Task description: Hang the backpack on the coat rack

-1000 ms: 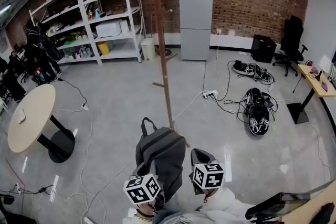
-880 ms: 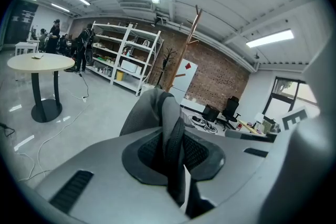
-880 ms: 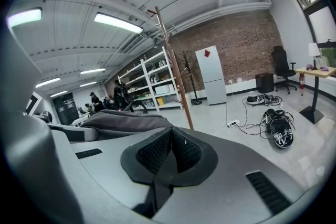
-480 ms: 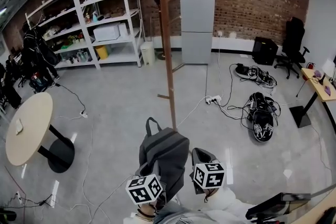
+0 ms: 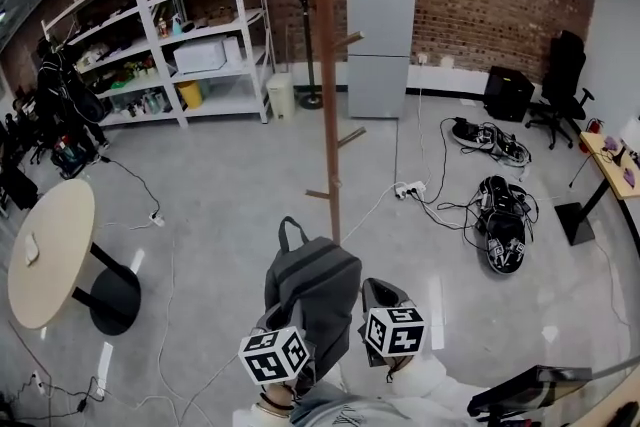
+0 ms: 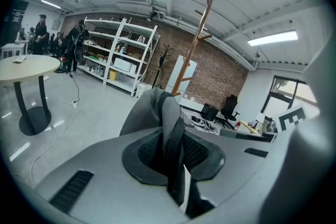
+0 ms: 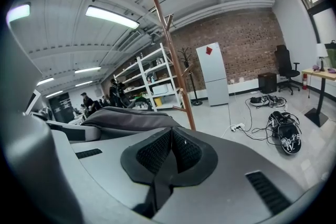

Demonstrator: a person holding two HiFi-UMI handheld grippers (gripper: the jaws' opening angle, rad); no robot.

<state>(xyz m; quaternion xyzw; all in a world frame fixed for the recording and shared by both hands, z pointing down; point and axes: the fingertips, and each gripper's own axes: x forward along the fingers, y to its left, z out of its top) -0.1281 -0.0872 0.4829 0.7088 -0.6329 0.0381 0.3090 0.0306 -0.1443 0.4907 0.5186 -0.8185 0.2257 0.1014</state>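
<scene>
A grey backpack hangs in front of me, carried by both grippers, its top handle pointing away. My left gripper is shut on a padded grey shoulder strap, which runs up between the pads. My right gripper is shut on a thin dark strap; the backpack's body lies to its left. The wooden coat rack stands just beyond the backpack, its pole with short pegs rising out of frame. It also shows as a coat rack ahead in the left gripper view and a coat rack in the right gripper view.
A round table stands at the left. White shelving and a fridge line the brick wall. Cables with a power strip and black gear lie on the floor at the right. People stand far left.
Both grippers and the backpack have advanced across the floor toward the coat rack. Its pole and pegs now stand closer and larger in the head view.
</scene>
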